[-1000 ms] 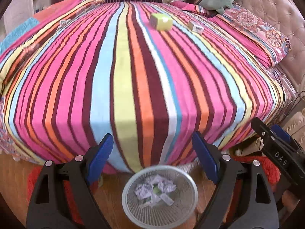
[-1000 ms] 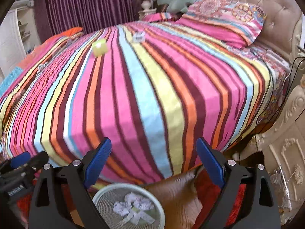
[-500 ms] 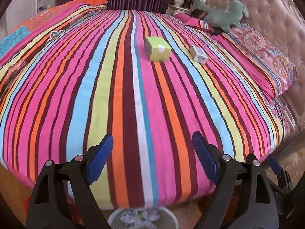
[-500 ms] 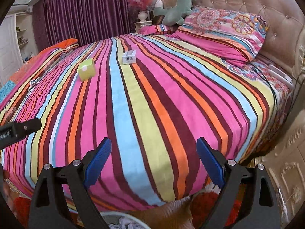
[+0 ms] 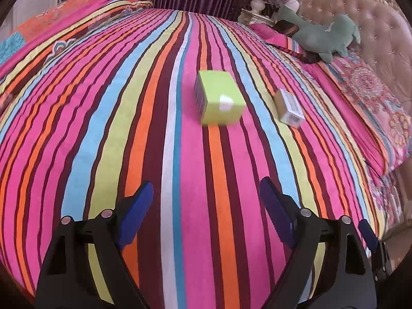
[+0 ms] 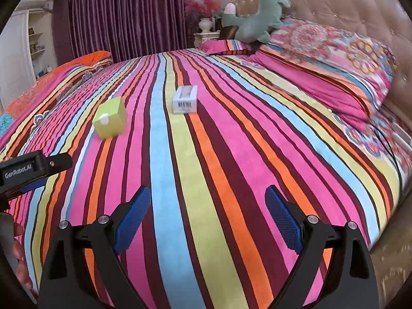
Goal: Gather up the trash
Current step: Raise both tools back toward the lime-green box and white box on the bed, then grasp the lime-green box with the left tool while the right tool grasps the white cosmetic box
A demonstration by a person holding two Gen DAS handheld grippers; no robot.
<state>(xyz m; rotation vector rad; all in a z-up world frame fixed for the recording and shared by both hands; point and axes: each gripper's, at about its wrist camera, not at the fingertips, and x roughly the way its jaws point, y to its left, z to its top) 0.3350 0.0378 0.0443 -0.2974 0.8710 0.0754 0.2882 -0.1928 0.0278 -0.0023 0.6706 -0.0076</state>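
Left claw (image 5: 203,207): jaws standing wide apart, nothing between the blue pads, pointing down over the near edge of the bed.
Right claw (image 6: 207,212): jaws spread wide too, gripping nothing, tilting down at the bed's near edge.
Left hand (image 6: 18,252): fingers showing at the lower left of the right wrist view.

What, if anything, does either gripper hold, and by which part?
Nothing. The left gripper and right gripper are both open and empty above the bed.
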